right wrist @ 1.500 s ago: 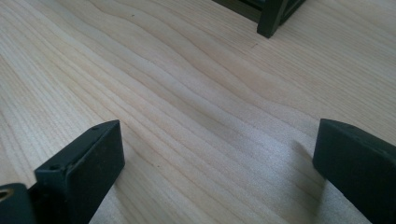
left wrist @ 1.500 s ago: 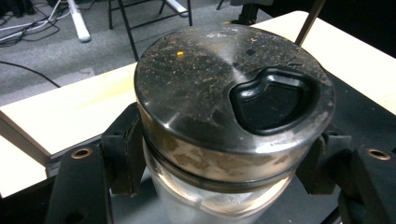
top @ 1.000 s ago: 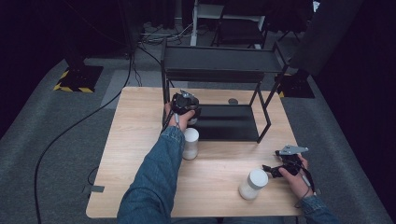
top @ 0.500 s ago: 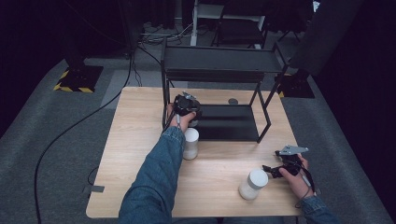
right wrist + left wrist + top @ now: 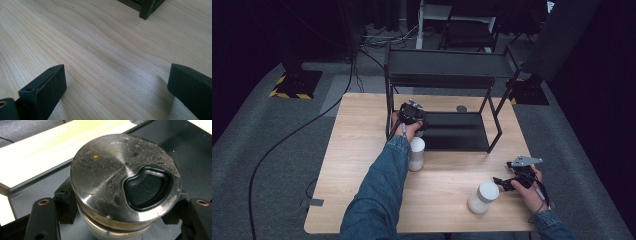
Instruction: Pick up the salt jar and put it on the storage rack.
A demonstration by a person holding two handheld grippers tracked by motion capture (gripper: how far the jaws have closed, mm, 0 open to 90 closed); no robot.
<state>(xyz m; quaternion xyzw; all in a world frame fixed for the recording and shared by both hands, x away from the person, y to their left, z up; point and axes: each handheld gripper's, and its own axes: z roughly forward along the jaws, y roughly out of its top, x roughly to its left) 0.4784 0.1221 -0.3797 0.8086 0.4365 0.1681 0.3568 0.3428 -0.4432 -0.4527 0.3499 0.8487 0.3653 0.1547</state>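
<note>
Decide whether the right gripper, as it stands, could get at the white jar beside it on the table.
Probably yes. The right gripper is open, its fingers spread over bare wood, and the white jar stands just beside it on the table with nothing between them.

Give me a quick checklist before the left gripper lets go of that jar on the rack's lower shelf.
1. Left gripper jaws closed on both sides of the metal-lidded jar: ok.
2. Jar over the black lower shelf, not the table: ok.
3. Jar base resting on the shelf: cannot tell, base hidden.
4. Jar upright: cannot tell, seen from above only.
5. Right gripper open with nothing held, over bare wood: ok.
6. Two white jars standing on the table, clear of the rack: ok.
</note>
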